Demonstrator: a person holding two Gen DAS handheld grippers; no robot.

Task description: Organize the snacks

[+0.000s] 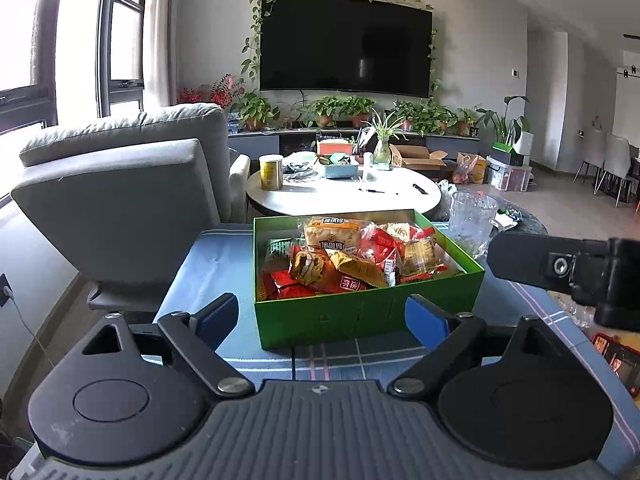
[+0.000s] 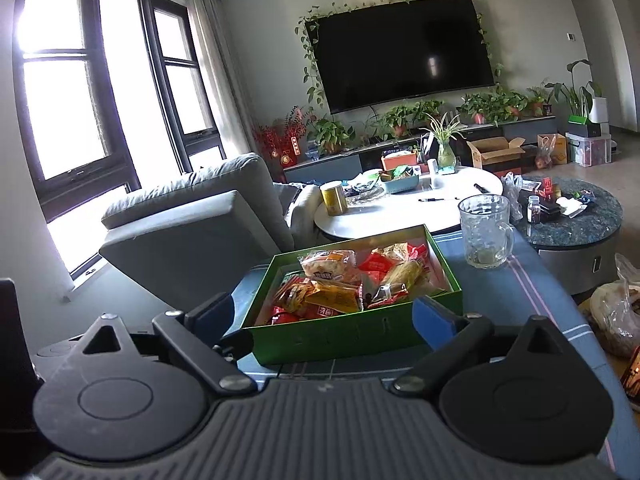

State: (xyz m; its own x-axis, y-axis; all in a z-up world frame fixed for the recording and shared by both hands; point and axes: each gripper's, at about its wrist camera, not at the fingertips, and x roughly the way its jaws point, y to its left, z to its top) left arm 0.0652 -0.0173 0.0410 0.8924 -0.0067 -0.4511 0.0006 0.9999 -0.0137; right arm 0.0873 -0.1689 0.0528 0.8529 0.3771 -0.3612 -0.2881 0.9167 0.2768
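The left claw stands wide apart, empty, just short of the green box. The right claw is apart too, its blue pads flanking the box's near wall without pressing it. The box, heaped with snacks, sits on the blue-clothed bench, a glass mug behind it.

Left gripper tipped slightly downward, blue pads spread wide, nothing pressed between. Right gripper angled down likewise, fingers apart, gripping nothing.
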